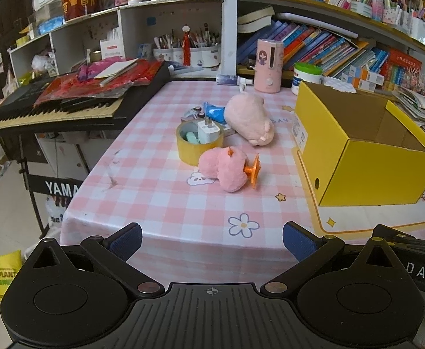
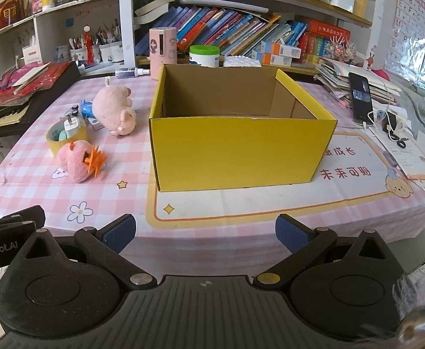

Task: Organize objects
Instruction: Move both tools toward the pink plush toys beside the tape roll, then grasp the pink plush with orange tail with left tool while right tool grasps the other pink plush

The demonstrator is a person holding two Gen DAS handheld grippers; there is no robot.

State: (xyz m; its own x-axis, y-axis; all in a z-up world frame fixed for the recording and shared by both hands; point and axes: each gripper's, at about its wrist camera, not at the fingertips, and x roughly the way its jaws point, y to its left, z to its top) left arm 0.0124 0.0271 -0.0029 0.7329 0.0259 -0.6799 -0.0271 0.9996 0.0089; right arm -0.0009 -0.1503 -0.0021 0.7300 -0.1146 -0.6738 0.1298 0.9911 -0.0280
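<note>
Plush toys and small clutter sit mid-table, left of the yellow cardboard box (image 1: 366,157). Left wrist view: left gripper (image 1: 212,240) hangs at the near table edge, fingers wide apart, holding nothing. Nearest is a pink plush with an orange comb-like piece (image 1: 227,171), lying on its side just in front of a tape roll (image 1: 195,145). A white charger plug (image 1: 208,131) and something mint-coloured sit inside the roll. A pink pig plush (image 1: 250,119) lies behind, touching a blue wrapper (image 1: 215,112). The plushes look light and squashy, likely easy to pinch across the body; the tape roll is stiff, so probably take it by the wall; the charger is hard and smooth and may slip.

Right wrist view: right gripper (image 2: 206,232) also spread open and empty, facing the box (image 2: 241,151), which looks empty as far as visible. Pig plush (image 2: 115,110) lies just left of the box, not touching it.
</note>
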